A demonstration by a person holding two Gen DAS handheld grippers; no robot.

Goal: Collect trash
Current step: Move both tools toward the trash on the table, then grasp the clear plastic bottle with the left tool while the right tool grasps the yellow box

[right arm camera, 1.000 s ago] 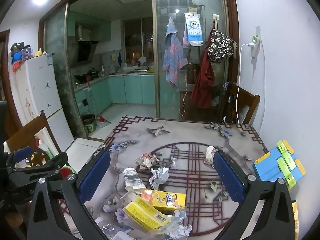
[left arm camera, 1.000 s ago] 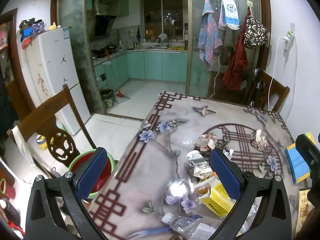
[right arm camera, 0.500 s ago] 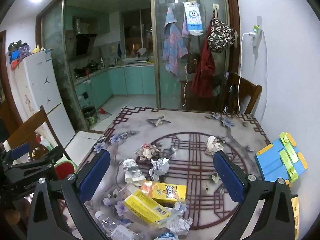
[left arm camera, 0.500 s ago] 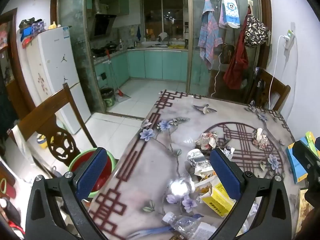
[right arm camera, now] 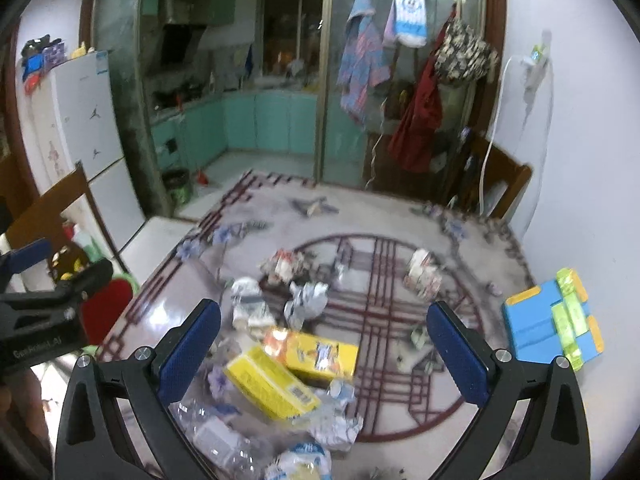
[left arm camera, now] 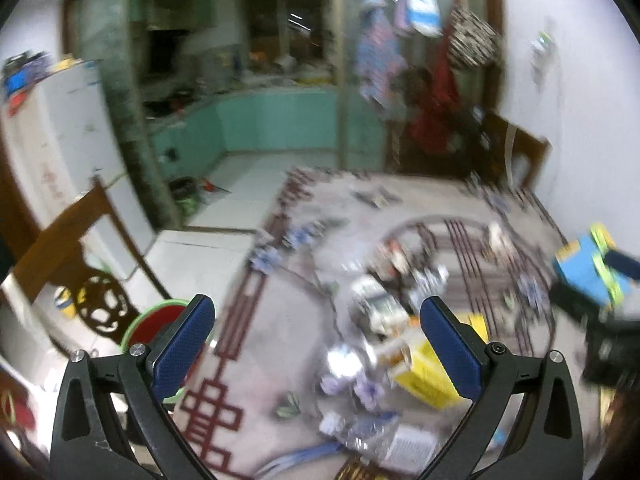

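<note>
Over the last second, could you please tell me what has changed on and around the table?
Both views now look more steeply down at the table, so both hand-held grippers, left and right, have tipped toward the trash; the left view is motion-blurred. Nothing was grasped or released. The yellow boxes, crumpled wrappers and plastic bottle lie where they were.

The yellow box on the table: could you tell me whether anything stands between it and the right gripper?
Nothing visible does. The right gripper is open above the table, and the yellow box lies uncovered just ahead of its fingers.

Two yellow cartons point(right arm camera: 272, 384), one bottle point(right arm camera: 216, 436), perhaps five paper wads point(right arm camera: 306, 300).
</note>
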